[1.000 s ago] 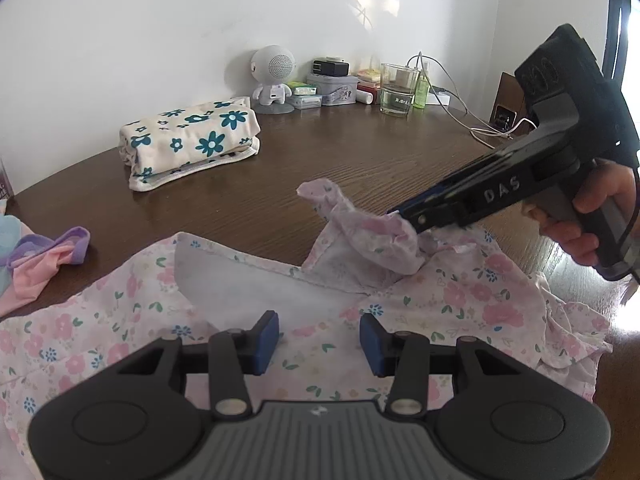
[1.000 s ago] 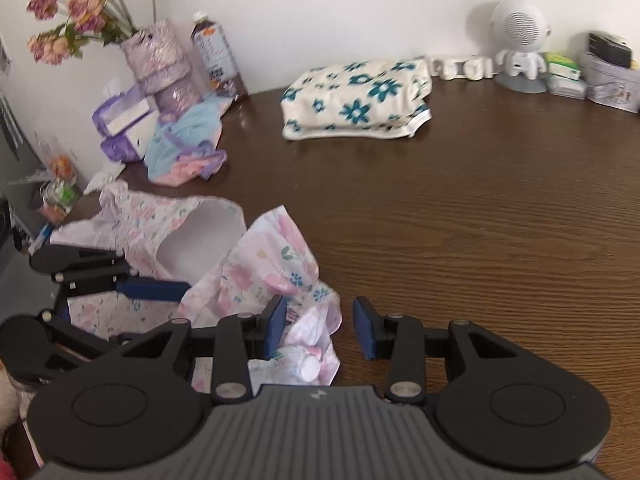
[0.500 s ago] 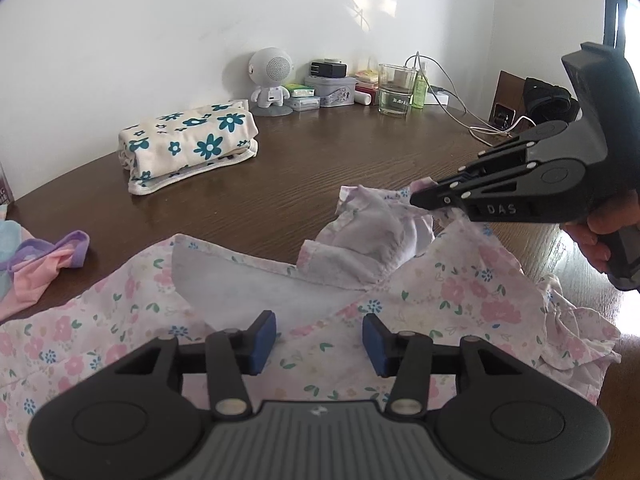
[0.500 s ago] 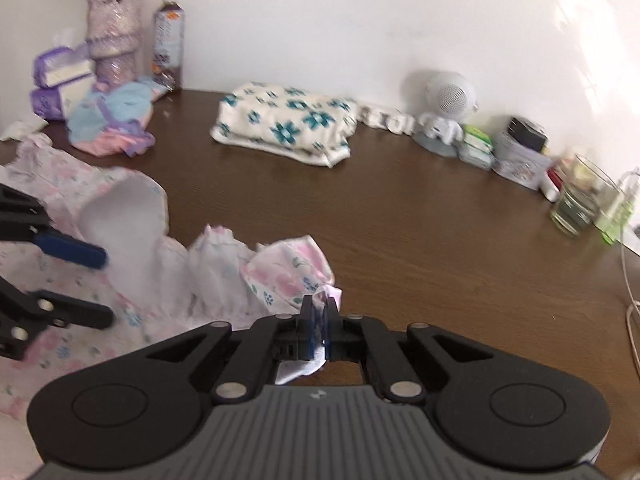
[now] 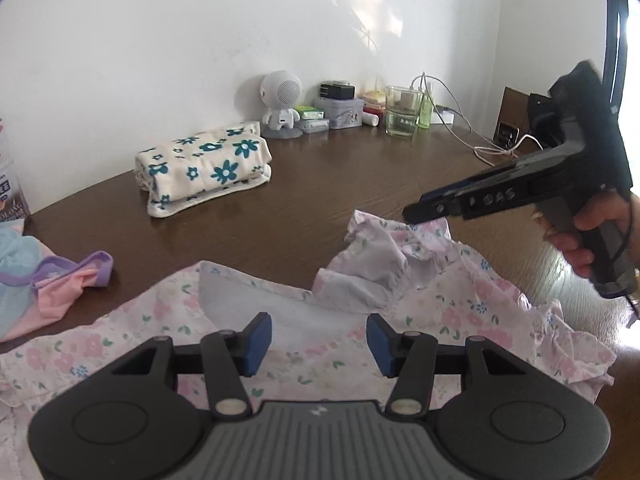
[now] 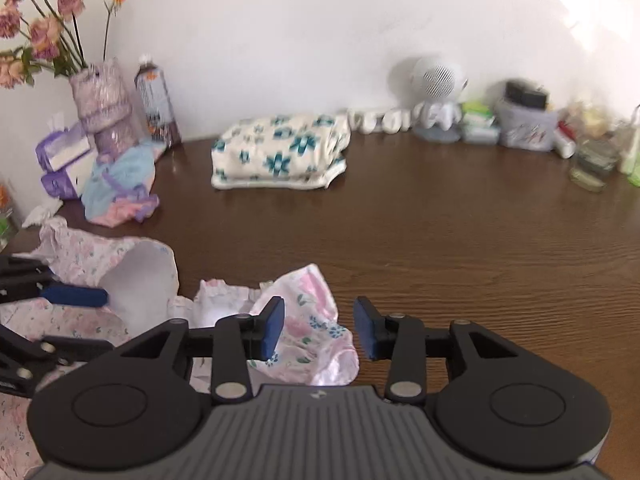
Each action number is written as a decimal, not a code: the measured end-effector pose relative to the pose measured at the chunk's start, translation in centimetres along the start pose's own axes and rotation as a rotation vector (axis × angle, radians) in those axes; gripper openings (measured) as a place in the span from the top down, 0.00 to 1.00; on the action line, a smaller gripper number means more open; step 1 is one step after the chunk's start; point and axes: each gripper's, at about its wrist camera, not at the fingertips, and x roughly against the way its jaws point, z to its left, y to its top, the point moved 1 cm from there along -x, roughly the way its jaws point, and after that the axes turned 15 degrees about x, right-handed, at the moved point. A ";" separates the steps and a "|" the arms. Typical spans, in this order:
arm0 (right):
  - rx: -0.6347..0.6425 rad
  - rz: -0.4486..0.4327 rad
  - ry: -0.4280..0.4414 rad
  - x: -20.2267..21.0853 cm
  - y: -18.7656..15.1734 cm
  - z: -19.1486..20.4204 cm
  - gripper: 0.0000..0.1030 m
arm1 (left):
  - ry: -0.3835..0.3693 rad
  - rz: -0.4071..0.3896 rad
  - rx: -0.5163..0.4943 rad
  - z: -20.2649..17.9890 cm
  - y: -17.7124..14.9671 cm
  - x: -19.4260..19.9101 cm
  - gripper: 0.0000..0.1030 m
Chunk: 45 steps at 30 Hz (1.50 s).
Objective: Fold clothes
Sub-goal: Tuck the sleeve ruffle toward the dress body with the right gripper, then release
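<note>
This is a lived-in room of a home, with a dark wooden table [image 6: 440, 240] pushed against a plain white wall [image 5: 200, 40]. Household odds and ends line the back edge: a vase of dried flowers [image 6: 102, 104], a drink bottle [image 6: 157, 104], tissue packs [image 6: 64, 160], a small white robot-shaped speaker [image 5: 281, 105], a glass of water [image 5: 402, 116] and a charging cable [image 5: 480, 148]. Children's clothes lie about, among them a folded blue-flowered garment [image 5: 204, 168] and a pink floral dress [image 5: 440, 300].
</note>
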 end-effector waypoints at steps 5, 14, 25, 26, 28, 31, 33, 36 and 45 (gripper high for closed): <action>0.054 0.024 -0.011 -1.6 -0.1 0.9 0.75 | 0.010 0.018 0.009 0.8 0.0 -0.4 0.50; -0.057 0.003 -0.064 -1.2 -1.1 -0.8 0.96 | 0.026 0.043 0.016 1.2 -0.6 -1.2 0.50; -0.146 0.002 0.007 4.6 -2.3 1.5 0.61 | 0.028 0.042 0.023 1.1 -0.7 -1.2 0.49; -0.154 0.002 0.013 5.1 -2.4 1.7 0.61 | 0.030 0.043 0.018 1.0 -0.8 -1.3 0.49; -0.161 0.015 0.009 5.0 -3.0 1.9 0.62 | 0.029 0.044 0.008 0.7 -0.8 -1.3 0.49; -0.172 0.034 0.003 5.0 -3.9 2.2 0.88 | 0.025 0.044 0.002 0.6 -0.9 -1.1 0.49; -0.194 0.038 0.011 5.0 -4.5 1.9 0.92 | 0.027 0.044 0.005 0.7 -1.0 -1.0 0.49; -0.247 0.036 0.028 5.1 -5.5 1.2 0.93 | 0.032 0.045 0.018 1.0 -1.1 -0.8 0.49; -0.306 -0.016 0.032 5.7 -5.3 -0.3 0.70 | 0.032 0.038 0.020 1.2 -1.3 -0.1 0.49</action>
